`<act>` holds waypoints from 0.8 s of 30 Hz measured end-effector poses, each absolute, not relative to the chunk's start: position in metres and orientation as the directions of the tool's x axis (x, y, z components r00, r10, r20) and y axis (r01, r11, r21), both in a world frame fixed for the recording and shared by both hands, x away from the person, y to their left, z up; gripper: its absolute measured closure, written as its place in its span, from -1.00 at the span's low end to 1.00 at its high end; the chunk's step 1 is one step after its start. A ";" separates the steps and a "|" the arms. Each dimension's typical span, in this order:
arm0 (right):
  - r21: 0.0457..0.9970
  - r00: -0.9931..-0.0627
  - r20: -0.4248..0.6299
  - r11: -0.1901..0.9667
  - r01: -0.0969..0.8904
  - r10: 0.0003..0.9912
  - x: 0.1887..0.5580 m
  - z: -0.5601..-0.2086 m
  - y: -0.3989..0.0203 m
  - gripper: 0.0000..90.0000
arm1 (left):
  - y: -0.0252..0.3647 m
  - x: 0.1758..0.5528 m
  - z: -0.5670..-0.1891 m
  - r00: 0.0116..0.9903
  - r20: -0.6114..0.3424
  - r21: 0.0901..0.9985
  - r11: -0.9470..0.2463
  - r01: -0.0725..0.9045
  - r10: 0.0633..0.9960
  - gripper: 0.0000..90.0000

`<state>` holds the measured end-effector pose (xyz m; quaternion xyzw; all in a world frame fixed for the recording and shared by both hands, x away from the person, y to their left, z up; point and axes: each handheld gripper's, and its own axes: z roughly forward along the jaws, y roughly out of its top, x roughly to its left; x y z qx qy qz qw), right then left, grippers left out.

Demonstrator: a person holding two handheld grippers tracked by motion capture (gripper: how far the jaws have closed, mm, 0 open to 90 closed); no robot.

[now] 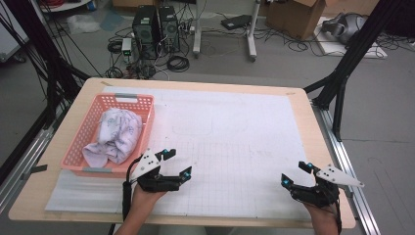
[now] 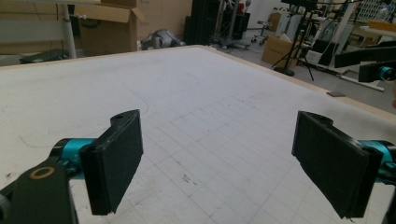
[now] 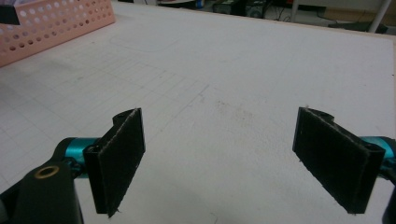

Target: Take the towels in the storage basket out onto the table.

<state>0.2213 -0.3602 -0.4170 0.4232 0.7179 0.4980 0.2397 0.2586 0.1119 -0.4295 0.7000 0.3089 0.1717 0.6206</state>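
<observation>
A pink plastic basket [image 1: 86,128] stands at the table's left, and a crumpled white patterned cloth [image 1: 115,134] lies inside it. My left gripper [image 1: 177,163] hovers just right of the basket's near corner, open, nothing between its jaws. Its own view looks over the white gridded sheet [image 2: 196,121] past wide-apart pads [image 2: 116,161]. My right gripper [image 1: 295,173] sits near the table's front right corner, open and empty. In the right gripper view the pads [image 3: 119,161] frame bare sheet, with the basket [image 3: 51,25] far off at the upper left.
A white gridded paper sheet [image 1: 230,147] covers most of the wooden table [image 1: 313,122]. Beyond the far edge the floor holds computer towers [image 1: 156,27], cables and a cardboard box [image 1: 293,17]. Black frame struts [image 1: 342,73] stand at the right.
</observation>
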 end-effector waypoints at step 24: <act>0.900 -0.533 0.142 0.116 0.420 0.834 0.226 -0.424 -0.364 -0.65 | 0.109 0.257 -0.427 0.761 -0.147 0.973 -0.048 0.228 0.632 -0.63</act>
